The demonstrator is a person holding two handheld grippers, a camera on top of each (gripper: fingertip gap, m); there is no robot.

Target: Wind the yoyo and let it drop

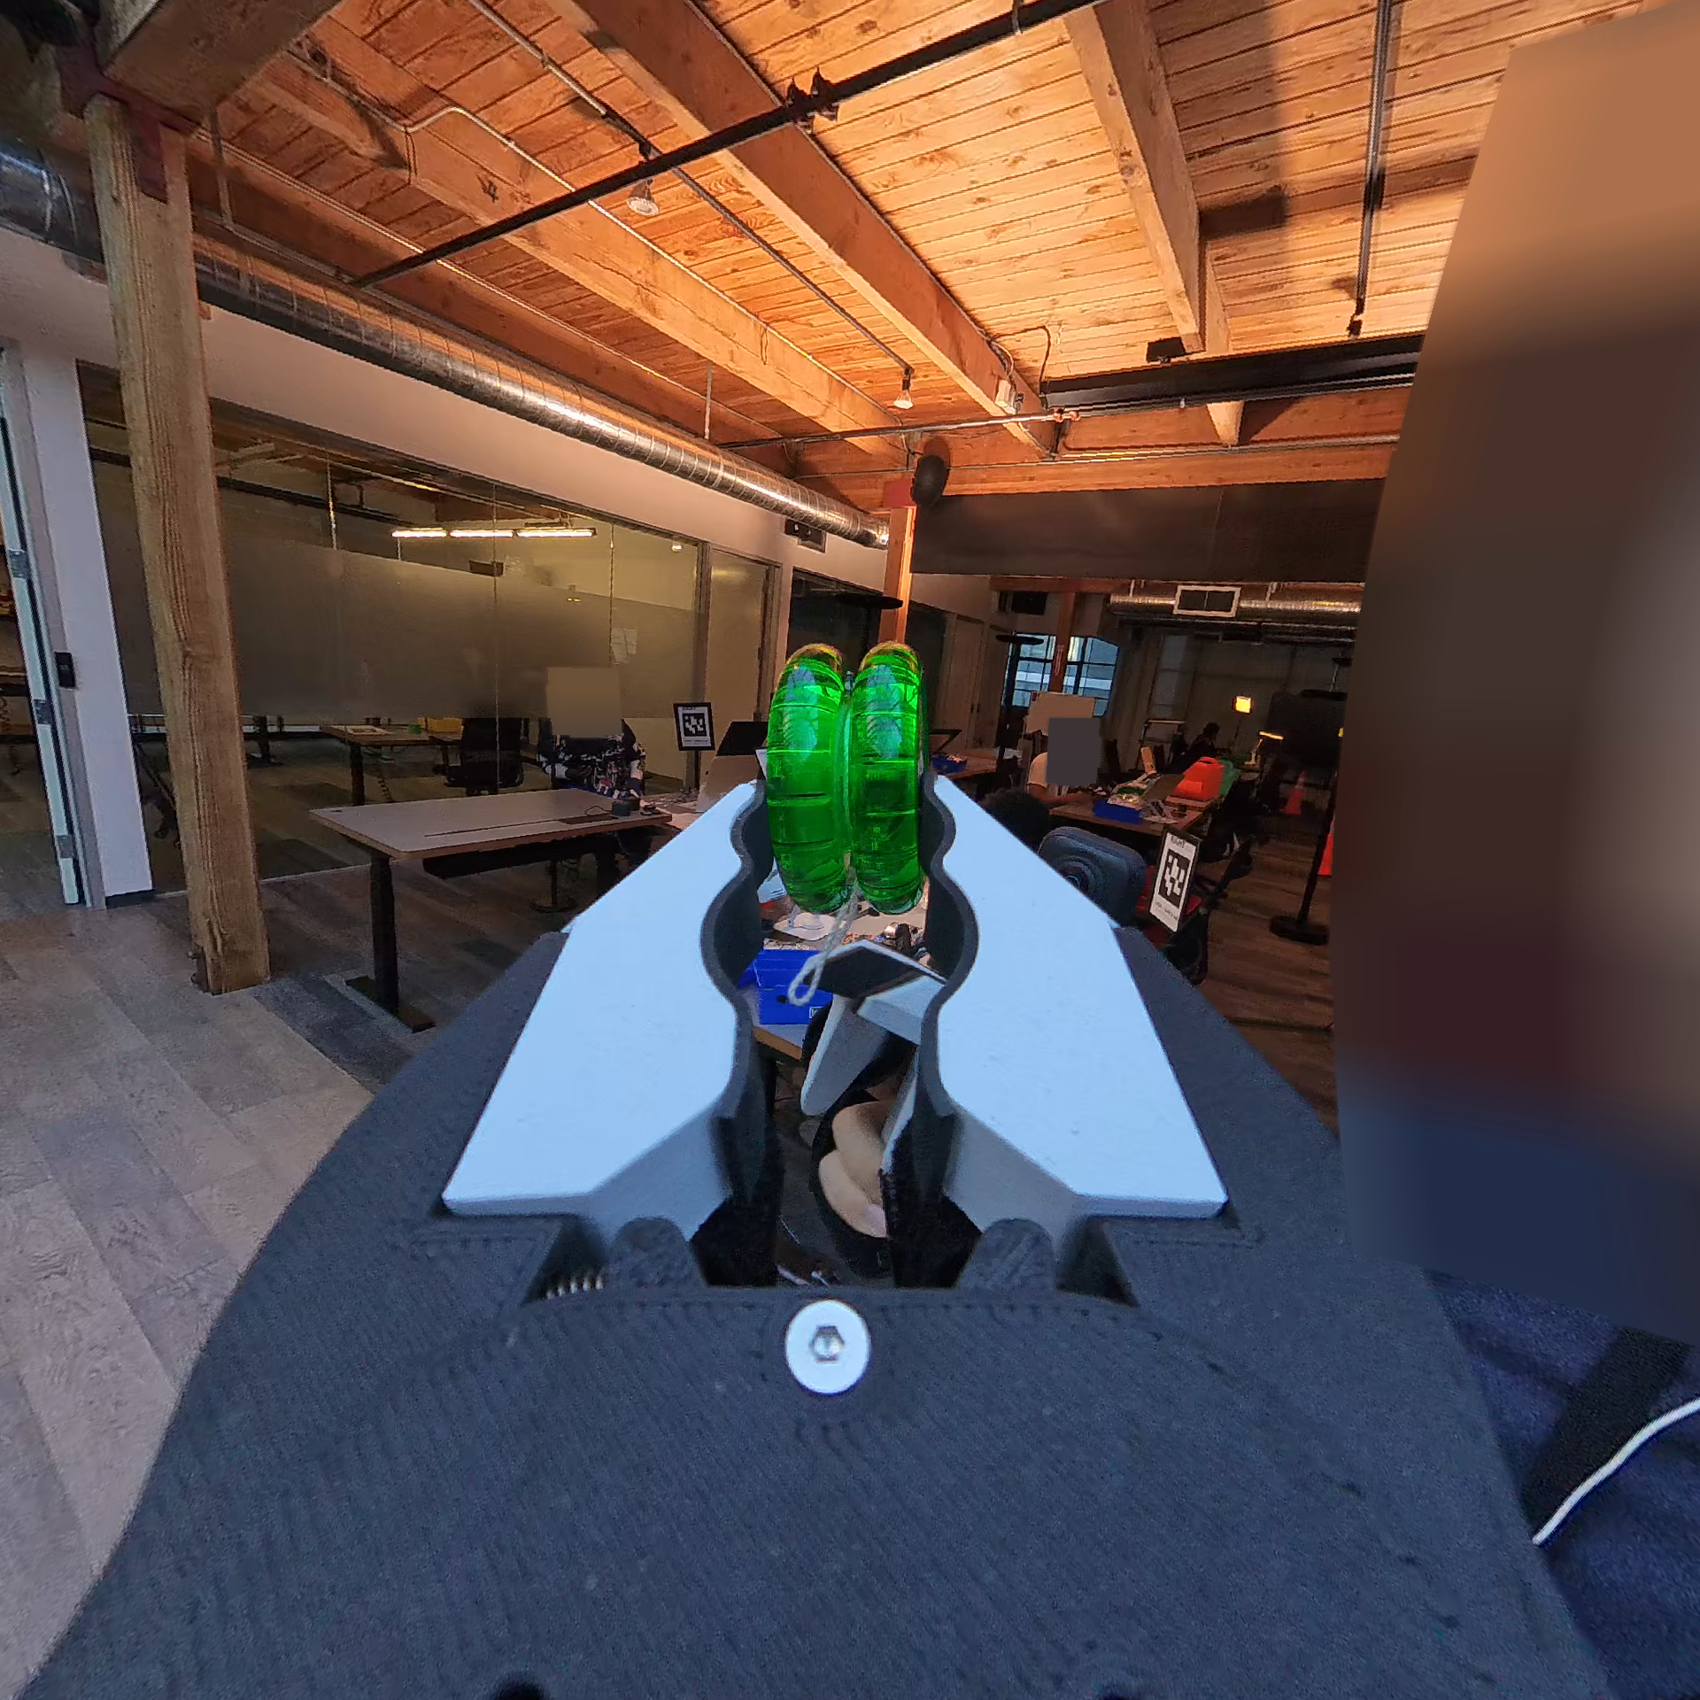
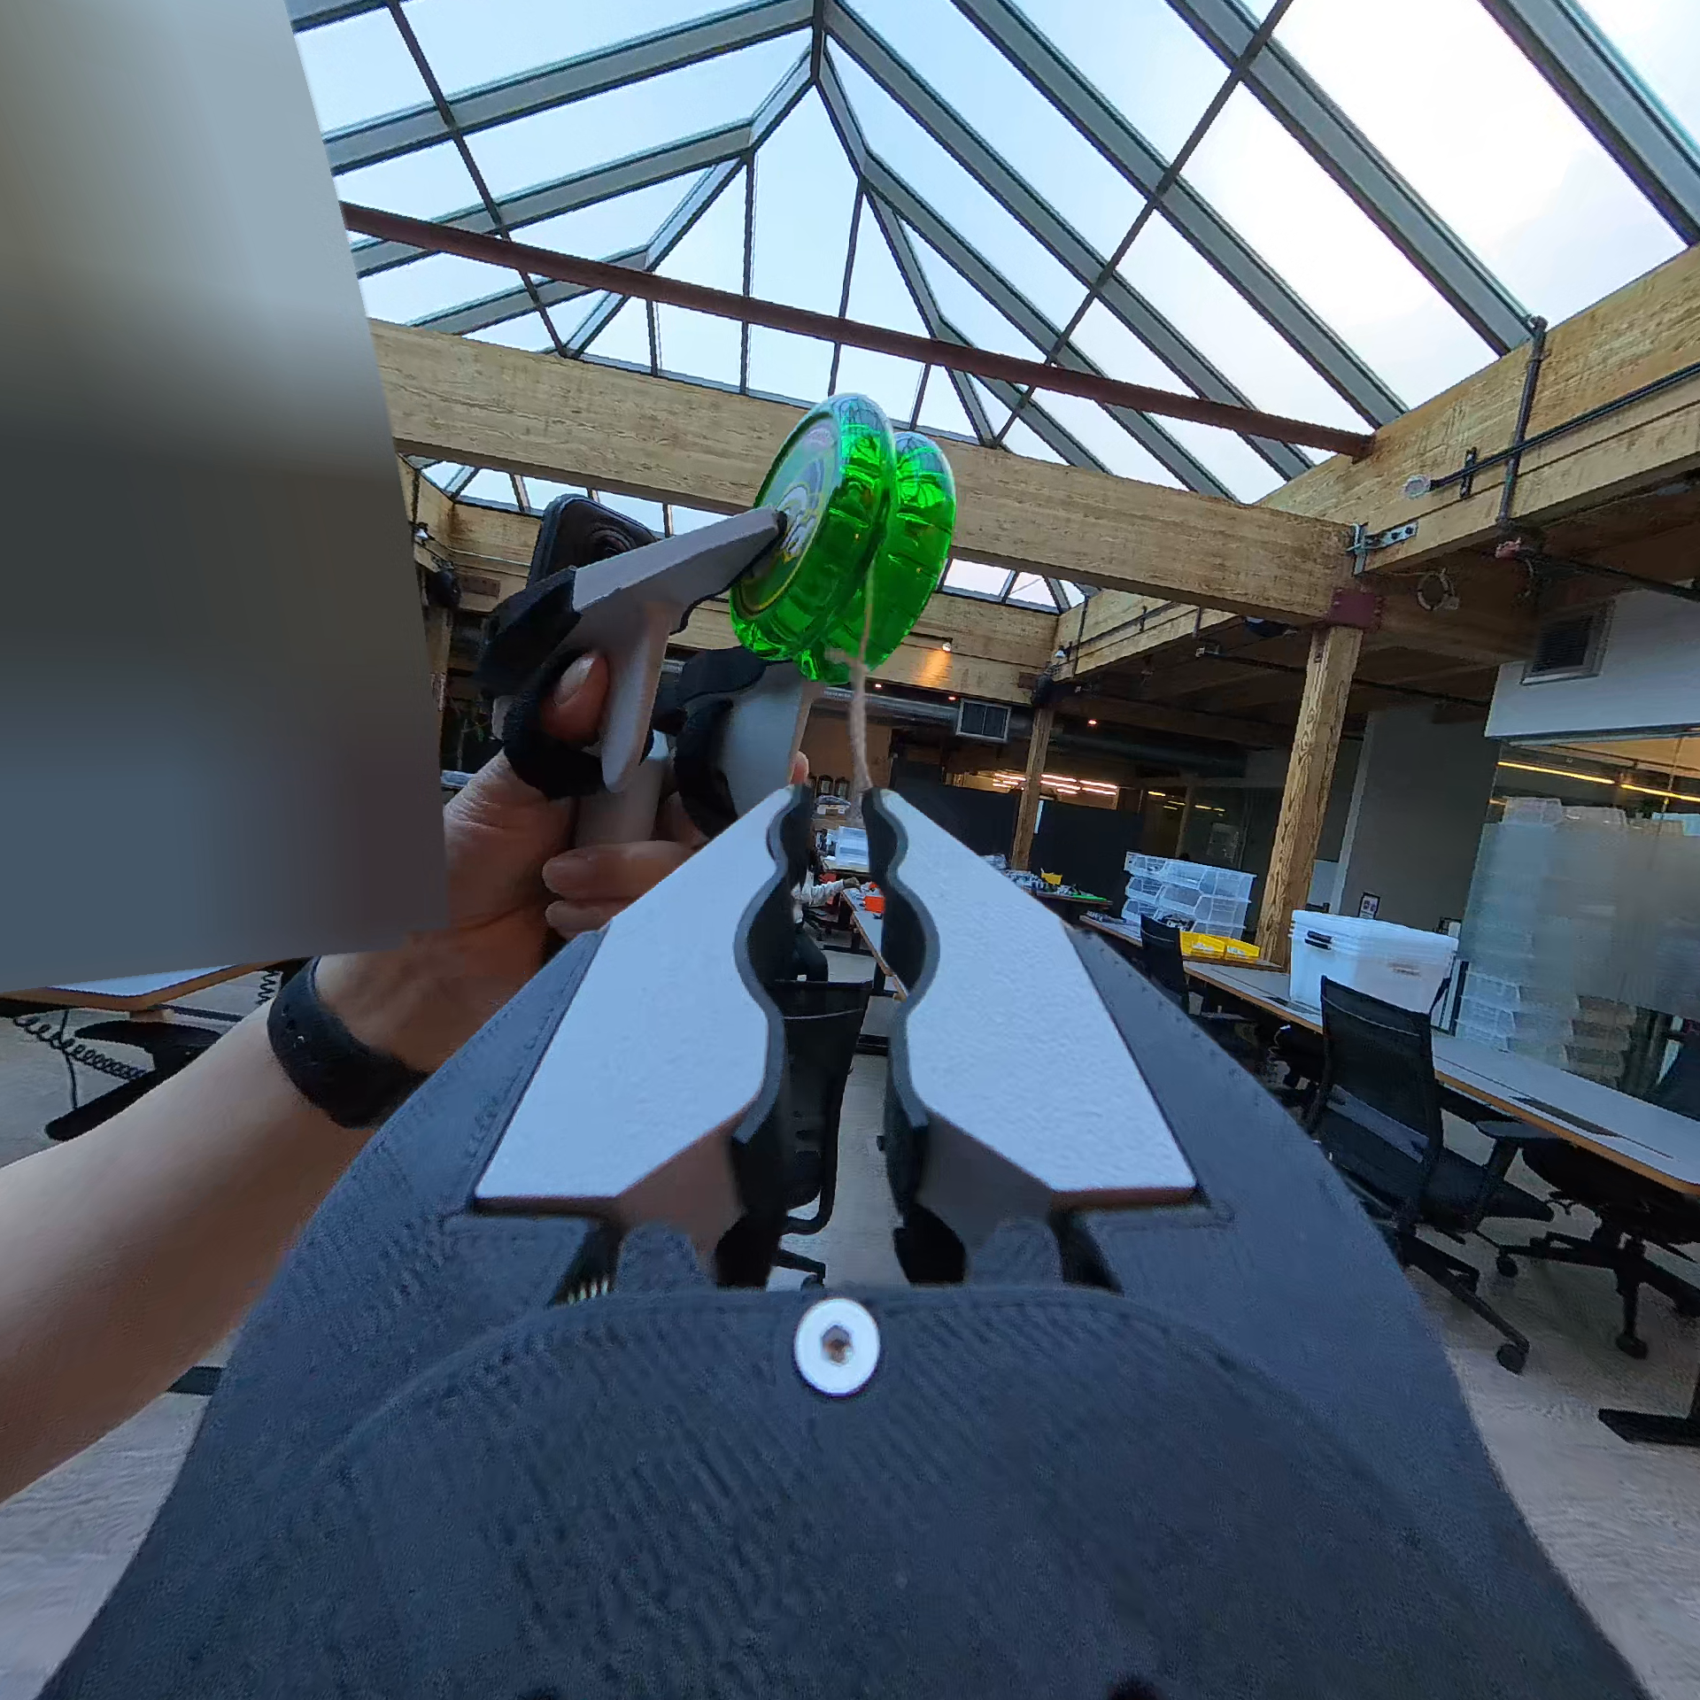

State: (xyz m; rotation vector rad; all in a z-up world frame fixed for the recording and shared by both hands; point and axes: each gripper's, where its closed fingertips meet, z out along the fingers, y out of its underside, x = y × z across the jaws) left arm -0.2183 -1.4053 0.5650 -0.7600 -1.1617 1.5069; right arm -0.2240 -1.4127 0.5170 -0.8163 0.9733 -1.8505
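Now, the left wrist view looks straight down the left gripper [image 1: 844, 782], and its two grey fingers are clamped on the green yoyo [image 1: 844, 780], one against each outer face. We see the yoyo edge-on here, both translucent halves side by side with the groove running vertically between them, so its axle lies across, from finger to finger. Below it a short bit of pale string [image 1: 821, 957] trails down to the tip of the right gripper [image 1: 874, 980], seen small between the fingers.

Over to the right wrist view, and this one gives what the first cannot: the printed side face of the yoyo [image 2: 842, 543], tilted, held high against a glass skylight [image 2: 1012, 184], with one finger of the left gripper [image 2: 782, 538] pressed flat on that face. A hand [image 2: 515, 846] wearing a black wristband [image 2: 331, 1044] grips that tool.

Nearer, the right gripper [image 2: 839, 798] has its fingers nearly together, pinching the string [image 2: 860, 727] at the very tips. The string runs up into the groove.
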